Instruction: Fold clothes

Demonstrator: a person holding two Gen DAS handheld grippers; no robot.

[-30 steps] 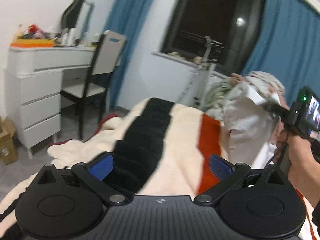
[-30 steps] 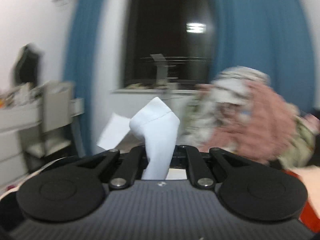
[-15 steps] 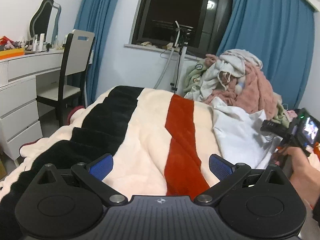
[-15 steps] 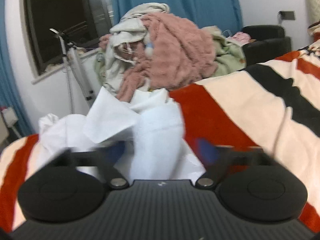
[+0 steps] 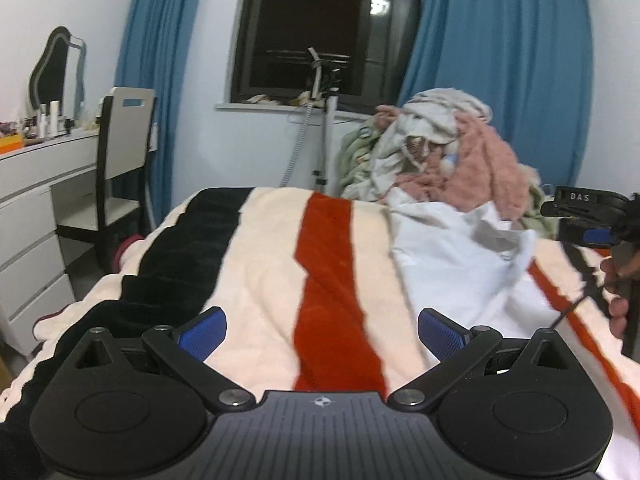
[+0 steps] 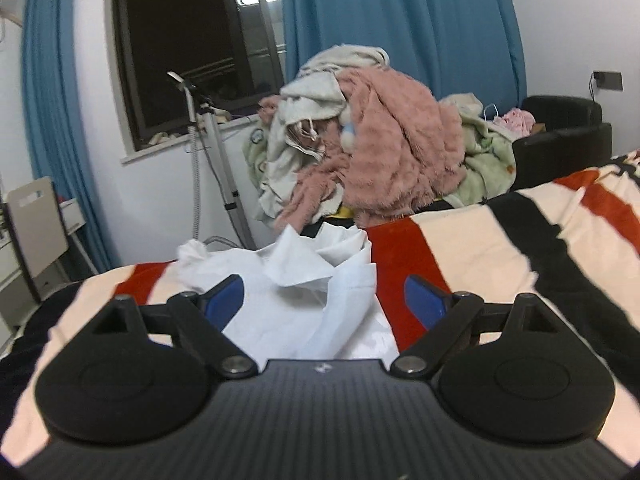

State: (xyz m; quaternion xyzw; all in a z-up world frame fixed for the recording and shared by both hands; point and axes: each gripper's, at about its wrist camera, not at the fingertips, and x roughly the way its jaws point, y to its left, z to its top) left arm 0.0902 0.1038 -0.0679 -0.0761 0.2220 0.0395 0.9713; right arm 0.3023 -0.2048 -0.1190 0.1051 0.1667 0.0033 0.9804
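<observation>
Now the right gripper [image 6: 324, 300] has let go of the white shirt [image 6: 304, 300], jaws spread. It lies crumpled near the bed's [image 5: 256, 256] far edge. The left gripper [image 5: 322, 334] is spread and empty; flattening looks next.

Right gripper [image 6: 324, 300]: was clamped on the white garment [image 6: 320, 280], now its jaws are apart.
White garment: lifted before, now lying crumpled on the striped blanket [image 6: 500, 240].
</observation>
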